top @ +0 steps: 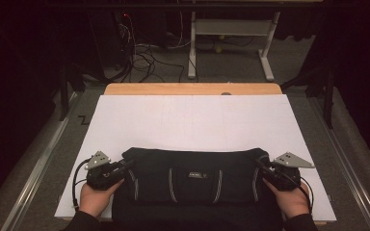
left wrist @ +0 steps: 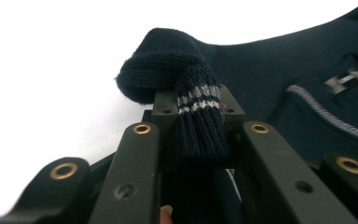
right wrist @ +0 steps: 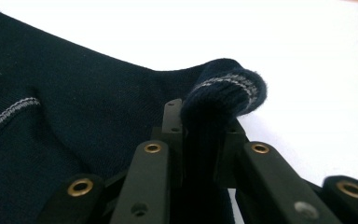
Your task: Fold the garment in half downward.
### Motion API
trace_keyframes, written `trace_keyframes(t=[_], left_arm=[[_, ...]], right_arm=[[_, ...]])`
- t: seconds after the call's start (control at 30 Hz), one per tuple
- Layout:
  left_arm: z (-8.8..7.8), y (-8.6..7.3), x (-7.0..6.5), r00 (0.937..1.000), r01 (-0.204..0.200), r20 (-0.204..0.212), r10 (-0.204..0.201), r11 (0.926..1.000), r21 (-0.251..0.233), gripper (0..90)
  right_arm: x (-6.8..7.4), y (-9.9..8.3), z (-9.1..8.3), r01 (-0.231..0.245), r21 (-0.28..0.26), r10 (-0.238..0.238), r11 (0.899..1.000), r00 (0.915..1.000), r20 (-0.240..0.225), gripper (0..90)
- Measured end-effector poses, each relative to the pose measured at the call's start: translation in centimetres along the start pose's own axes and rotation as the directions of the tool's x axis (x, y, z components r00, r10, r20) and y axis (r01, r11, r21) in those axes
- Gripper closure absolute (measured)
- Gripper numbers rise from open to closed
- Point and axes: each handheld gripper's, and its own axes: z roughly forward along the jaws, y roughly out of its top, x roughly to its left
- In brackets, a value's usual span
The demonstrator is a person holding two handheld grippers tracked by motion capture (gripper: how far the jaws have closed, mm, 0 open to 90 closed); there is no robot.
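At the left of the high view we see our left hand point(top: 96, 198) come in from the bottom edge, wrapped around the body of the left gripper point(top: 125, 166), which lies low and angled inward toward the middle of the surface point(top: 192, 120), its grey three-cornered plate on top and its cable looping off to the outer side. In the left gripper view its fingers point(left wrist: 164, 109) are pressed in on a bunched fold of ribbed knit with two pale stripes, pinching that corner so it bulges up above their tips. That fold belongs to the dark navy garment point(top: 192, 180), which lies spread across the near part of the white surface between our two hands, its far edge straight and its near edge running off the bottom of the high view; pale stitched lines cross its front and a small label sits near its middle. Farther right, the right gripper point(top: 264, 166) mirrors the left, angled inward and low, with our right hand point(top: 293, 198) closed around its body and the wrist entering from below. In the right gripper view its fingers point(right wrist: 173, 122) are drawn in on the opposite ribbed corner, whose striped edge curls over their tips. Beyond the white sheet a strip of bare wood point(top: 192, 89) shows at the far edge.
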Motion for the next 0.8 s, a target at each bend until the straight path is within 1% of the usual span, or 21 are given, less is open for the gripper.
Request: trace_keyframes(t=[0.03, 0.13, 0.2, 0.33, 0.4, 0.43, 0.47, 0.53, 0.67, 0.77, 0.8], left_arm=[[0.1, 0.0, 0.1, 1.0, 0.006, -0.001, -0.006, 1.0, 0.003, 72.8], [0.2, -0.1, 0.2, 0.9999, -0.005, -0.015, 0.005, 1.0, 0.008, 72.9], [0.1, -0.1, 0.1, 0.9997, -0.003, -0.023, 0.003, 0.9999, 0.01, 72.9], [0.0, 0.1, 0.0, 0.9994, -0.004, -0.034, 0.004, 1.0, 0.002, 73.5], [0.1, 0.5, 0.0, 0.9989, -0.012, -0.045, 0.012, 0.9999, 0.0, 73.8], [0.1, 0.7, -0.1, 0.998, -0.028, -0.057, 0.029, 0.9996, 0.009, 73.9], [0.2, 1.0, -0.1, 0.9975, -0.038, -0.06, 0.039, 0.9992, 0.012, 74.0], [0.2, 1.6, -0.1, 0.9975, -0.045, -0.055, 0.045, 0.999, 0.01, 74.3], [0.9, 2.9, 0.3, 0.9973, -0.042, -0.059, 0.043, 0.9988, 0.024, 74.4], [1.5, 3.8, 0.7, 0.9963, -0.042, -0.074, 0.044, 0.9985, 0.036, 74.3], [1.6, 4.1, 0.8, 0.9957, -0.044, -0.08, 0.047, 0.9983, 0.038, 74.3]], right_arm=[[0.0, 0.0, 0.0, 0.001, 0.0, -0.001, 1.0, 1.0, 0.002, 78.8], [-0.1, 0.0, 0.2, 0.004, 0.002, -0.004, 1.0, 1.0, 0.008, 78.8], [-0.1, 0.1, 0.2, 0.004, -0.002, -0.004, 1.0, 0.9999, 0.011, 78.9], [-0.2, 0.3, 0.1, -0.018, -0.017, 0.018, 1.0, 0.9998, -0.002, 79.0], [-0.3, 0.5, 0.1, -0.019, -0.023, 0.019, 1.0, 0.9998, 0.0, 79.2], [-0.3, 0.6, 0.2, -0.015, -0.023, 0.015, 1.0, 0.9999, 0.003, 79.3], [-0.3, 0.7, 0.3, -0.006, -0.022, 0.007, 1.0, 1.0, 0.006, 79.4], [-0.4, 1.1, 0.5, 0.005, -0.014, -0.005, 1.0, 0.9999, 0.01, 79.4], [-0.7, 2.0, 1.1, 0.018, -0.004, -0.018, 1.0, 0.9993, 0.032, 79.7], [-0.9, 2.7, 1.7, 0.023, 0.003, -0.023, 1.0, 0.9986, 0.047, 79.7], [-1.0, 2.9, 1.9, 0.031, 0.005, -0.031, 1.0, 0.9982, 0.052, 79.6]])
